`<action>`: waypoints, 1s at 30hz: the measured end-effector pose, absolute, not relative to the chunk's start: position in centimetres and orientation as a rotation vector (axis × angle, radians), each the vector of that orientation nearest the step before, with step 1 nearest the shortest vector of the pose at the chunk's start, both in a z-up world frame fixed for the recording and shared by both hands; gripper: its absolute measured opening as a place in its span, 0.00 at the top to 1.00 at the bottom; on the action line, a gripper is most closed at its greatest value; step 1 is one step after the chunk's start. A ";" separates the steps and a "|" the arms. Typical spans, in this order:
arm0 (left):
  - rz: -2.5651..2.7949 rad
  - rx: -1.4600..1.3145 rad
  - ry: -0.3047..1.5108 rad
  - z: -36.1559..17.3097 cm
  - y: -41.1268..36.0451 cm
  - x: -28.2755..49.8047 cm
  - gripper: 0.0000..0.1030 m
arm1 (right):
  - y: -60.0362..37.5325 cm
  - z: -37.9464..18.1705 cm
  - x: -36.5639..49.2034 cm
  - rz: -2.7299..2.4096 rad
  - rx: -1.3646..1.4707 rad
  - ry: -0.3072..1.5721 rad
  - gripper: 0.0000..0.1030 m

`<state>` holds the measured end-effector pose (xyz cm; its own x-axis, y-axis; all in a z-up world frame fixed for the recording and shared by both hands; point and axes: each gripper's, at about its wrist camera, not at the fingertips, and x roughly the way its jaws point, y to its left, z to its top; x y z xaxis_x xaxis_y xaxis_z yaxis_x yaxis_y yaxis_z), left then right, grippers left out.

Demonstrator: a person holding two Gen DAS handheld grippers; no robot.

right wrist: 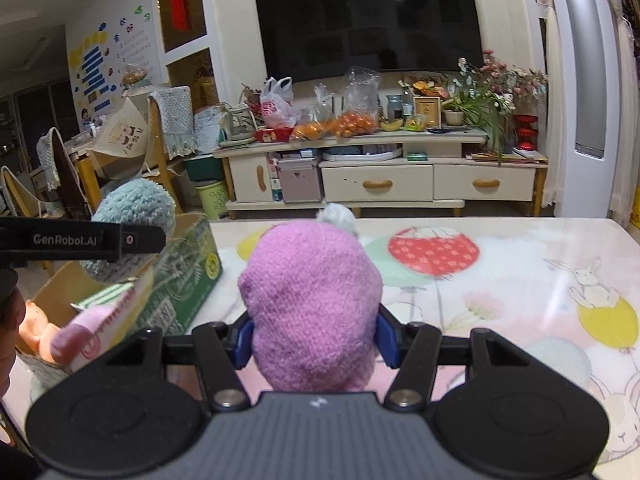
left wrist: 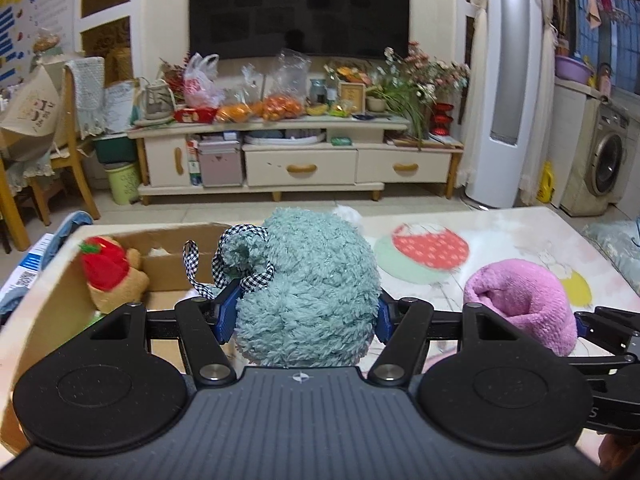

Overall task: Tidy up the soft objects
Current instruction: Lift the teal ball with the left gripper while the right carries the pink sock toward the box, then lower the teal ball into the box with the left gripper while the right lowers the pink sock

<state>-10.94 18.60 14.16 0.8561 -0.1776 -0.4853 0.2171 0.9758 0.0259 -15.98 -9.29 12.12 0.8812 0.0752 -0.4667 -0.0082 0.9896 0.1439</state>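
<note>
My left gripper point(left wrist: 302, 314) is shut on a fluffy teal plush point(left wrist: 308, 280) with a checked ribbon, held above the right edge of an open cardboard box point(left wrist: 176, 240). The box holds a brown bear with a red strawberry hat point(left wrist: 110, 272). My right gripper point(right wrist: 314, 338) is shut on a pink fuzzy plush point(right wrist: 314, 304), held just over the table. The pink plush also shows in the left wrist view point(left wrist: 524, 304), to the right of the teal one. In the right wrist view the teal plush point(right wrist: 134, 204) and the left gripper's finger point(right wrist: 80, 240) hang over the box point(right wrist: 184, 280).
The table point(right wrist: 500, 280) has a glossy cover printed with balloons and rabbits. A small white-grey fluffy thing point(right wrist: 338, 216) lies behind the pink plush. The box also holds an orange soft toy point(right wrist: 38, 336) and a pink striped item point(right wrist: 100, 320). A TV cabinet point(left wrist: 300, 160) stands beyond.
</note>
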 end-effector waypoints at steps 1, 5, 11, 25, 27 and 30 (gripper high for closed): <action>-0.200 0.077 0.498 14.4 18.9 -11.0 0.24 | -9.1 12.3 -15.8 0.051 0.141 0.489 0.44; -0.165 0.070 0.489 14.8 19.8 -10.6 0.24 | -8.0 12.9 -15.2 0.078 0.138 0.481 0.44; -0.118 0.066 0.486 15.2 21.1 -10.1 0.24 | -6.1 14.1 -14.0 0.125 0.127 0.466 0.44; -0.004 -0.012 0.542 15.1 23.6 -8.5 0.24 | -0.5 16.0 -9.9 0.251 0.056 0.434 0.44; 0.017 -0.031 0.553 15.1 24.4 -8.2 0.24 | 0.3 16.3 -9.2 0.270 0.052 0.431 0.44; 0.047 -0.057 0.561 15.3 25.4 -8.0 0.24 | 1.5 16.5 -8.2 0.299 0.037 0.427 0.44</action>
